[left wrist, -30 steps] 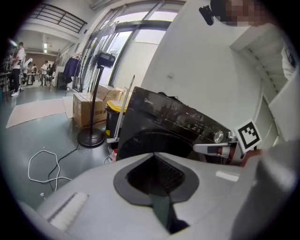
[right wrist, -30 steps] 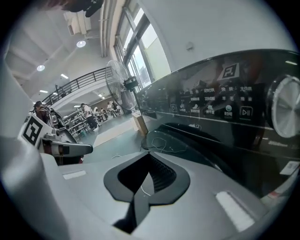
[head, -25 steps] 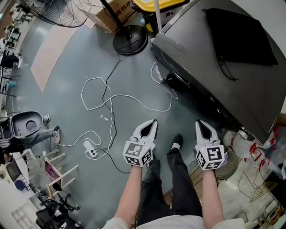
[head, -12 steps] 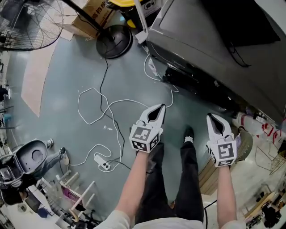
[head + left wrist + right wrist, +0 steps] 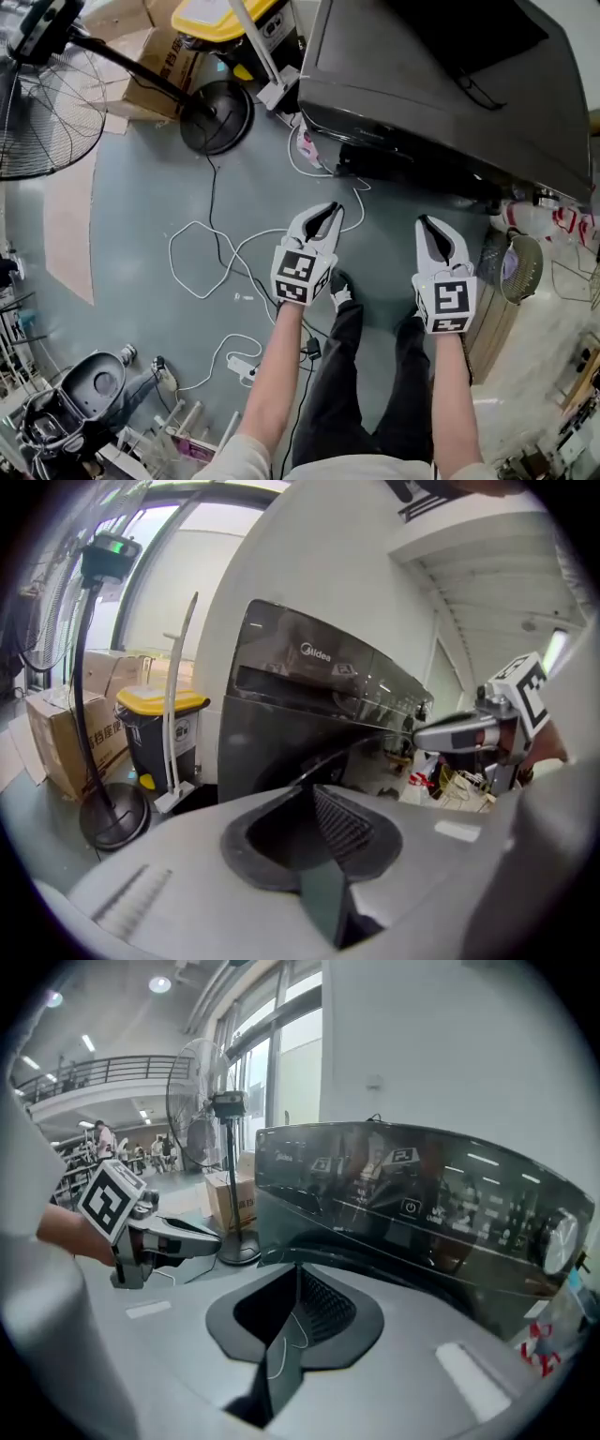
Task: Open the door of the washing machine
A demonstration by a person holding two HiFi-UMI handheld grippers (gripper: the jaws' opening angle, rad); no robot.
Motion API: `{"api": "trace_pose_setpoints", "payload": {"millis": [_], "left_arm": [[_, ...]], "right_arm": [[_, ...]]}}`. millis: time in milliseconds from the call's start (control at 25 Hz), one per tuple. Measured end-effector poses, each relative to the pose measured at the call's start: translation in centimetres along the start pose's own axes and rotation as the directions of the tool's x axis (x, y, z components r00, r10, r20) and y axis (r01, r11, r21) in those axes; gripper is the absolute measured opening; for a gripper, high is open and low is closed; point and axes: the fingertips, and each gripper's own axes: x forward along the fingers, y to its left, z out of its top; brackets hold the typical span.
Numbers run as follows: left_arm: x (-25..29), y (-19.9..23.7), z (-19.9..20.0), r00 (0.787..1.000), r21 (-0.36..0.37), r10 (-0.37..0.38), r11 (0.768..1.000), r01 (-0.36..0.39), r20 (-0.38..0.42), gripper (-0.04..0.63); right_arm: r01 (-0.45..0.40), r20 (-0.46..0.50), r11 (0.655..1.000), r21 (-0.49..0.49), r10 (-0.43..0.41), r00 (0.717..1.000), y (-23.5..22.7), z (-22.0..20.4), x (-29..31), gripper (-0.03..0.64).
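The washing machine (image 5: 441,94) is dark grey with a glossy control panel (image 5: 422,1204), and it stands just ahead of both grippers. Its door, below the panel, is mostly in shadow and looks closed. My left gripper (image 5: 328,214) hovers over the floor short of the machine's left front corner. Its jaws are opening, with nothing between them (image 5: 314,789). My right gripper (image 5: 431,230) is level with it on the right, shut and empty (image 5: 298,1269), pointing at the machine's front. Neither touches the machine.
A standing fan's round base (image 5: 217,117) and a cardboard box (image 5: 159,56) are to the machine's left, by a yellow-lidded bin (image 5: 225,19). White cables (image 5: 216,244) and a power strip (image 5: 246,367) lie on the floor. A wire basket (image 5: 516,267) sits at right. The person's legs (image 5: 347,375) are below.
Both grippers have moved closer to the washing machine, which now lies straight ahead. The left gripper has rolled and its jaws have parted a little.
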Motion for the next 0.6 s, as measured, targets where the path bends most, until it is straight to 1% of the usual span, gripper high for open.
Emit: {"api": "trace_pose_setpoints", "payload": {"millis": [80,160,240,320,360,480,560,600], "left_arm": [[0.6,-0.2,0.3,1.0,0.029,-0.023,0.999,0.024,-0.011,0.102],[1.3,-0.5,0.5,0.998,0.076,-0.05,0.996,0.052,-0.026,0.111],[2.3,-0.7,0.6,0.996,0.127,-0.079,0.988,0.084,-0.046,0.136],[3.4,-0.8,0.7,0.991,0.155,-0.116,0.98,0.126,-0.071,0.162],[3.9,-0.8,0.7,0.987,0.166,-0.137,0.975,0.149,-0.082,0.18],[5.7,-1.0,0.4,0.974,0.204,-0.187,0.956,0.21,-0.127,0.199],[6.8,-1.2,0.3,0.964,0.215,-0.206,0.947,0.24,-0.167,0.235],[7.2,-1.3,0.3,0.96,0.221,-0.214,0.942,0.252,-0.183,0.242]], "right_arm": [[0.012,0.0,0.998,-0.06,-0.012,1.0,0.2,0.7,0.1,0.027],[0.02,0.001,0.994,-0.107,-0.02,1.0,-0.1,1.2,0.4,0.044],[0.028,-0.006,0.988,-0.15,-0.029,1.0,-0.6,1.6,0.8,0.064],[0.03,-0.025,0.978,-0.205,-0.036,0.999,-1.0,1.9,1.2,0.104],[0.026,-0.041,0.971,-0.237,-0.036,0.999,-1.1,2.0,1.5,0.122],[-0.012,-0.101,0.936,-0.352,-0.026,0.995,-1.4,1.3,2.5,0.183],[-0.041,-0.141,0.909,-0.415,-0.019,0.99,-1.8,0.5,3.2,0.226],[-0.051,-0.157,0.896,-0.441,-0.021,0.987,-2.0,0.1,3.4,0.24]]}}
